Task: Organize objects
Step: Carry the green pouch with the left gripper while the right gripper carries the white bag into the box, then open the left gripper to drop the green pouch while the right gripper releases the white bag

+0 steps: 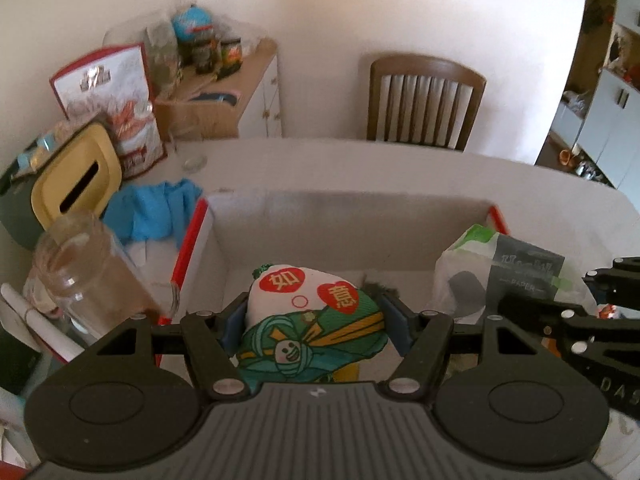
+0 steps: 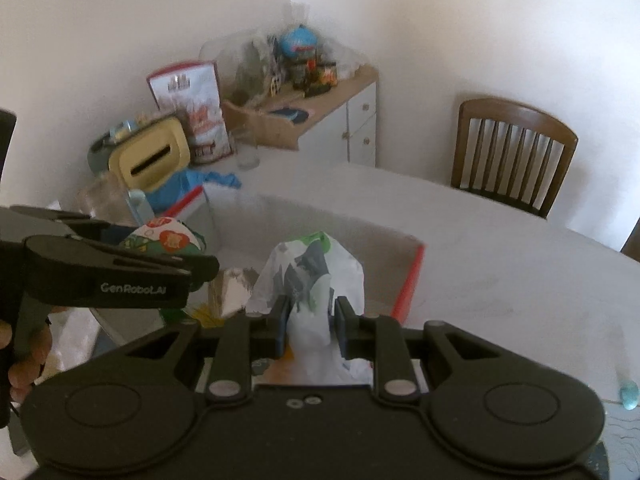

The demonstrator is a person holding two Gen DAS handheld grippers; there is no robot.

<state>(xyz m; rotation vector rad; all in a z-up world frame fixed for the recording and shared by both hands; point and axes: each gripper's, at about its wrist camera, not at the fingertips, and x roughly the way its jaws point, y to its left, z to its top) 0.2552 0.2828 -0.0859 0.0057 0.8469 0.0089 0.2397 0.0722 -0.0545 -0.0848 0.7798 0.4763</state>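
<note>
The left gripper (image 1: 314,322) sits at the lower centre of the left wrist view. Its jaws stand at a medium opening, and the blue pads (image 1: 231,330) press both sides of a printed cloth pouch (image 1: 316,320), white at the top with red character patches and green below. The pouch is clamped and hangs over the open cardboard box (image 1: 348,216), which fills the middle of the frame and has red-edged flaps.

The right gripper (image 2: 308,322) sits at the lower centre of the right wrist view. Its jaws are nearly closed, pinching the gathered neck of a white plastic bag (image 2: 312,272) with green and dark print. The bag bulges above the pads and lies over the same box (image 2: 360,236), toward its right wall.

In the left wrist view, the bag (image 1: 500,264) appears at the right edge of the box, with the right gripper's black linkage (image 1: 580,320) entering from the right. In the right wrist view, the left gripper (image 2: 100,276) crosses the left of the frame, the pouch (image 2: 168,240) showing just behind it.

Outside the box, at the left of the left wrist view:
- a clear glass jar (image 1: 80,272), tilted
- a blue cloth (image 1: 156,208)
- a yellow-lidded tissue holder (image 1: 76,184)

A wooden chair (image 1: 424,100) stands beyond the white table (image 1: 360,160), upper centre-right
</note>
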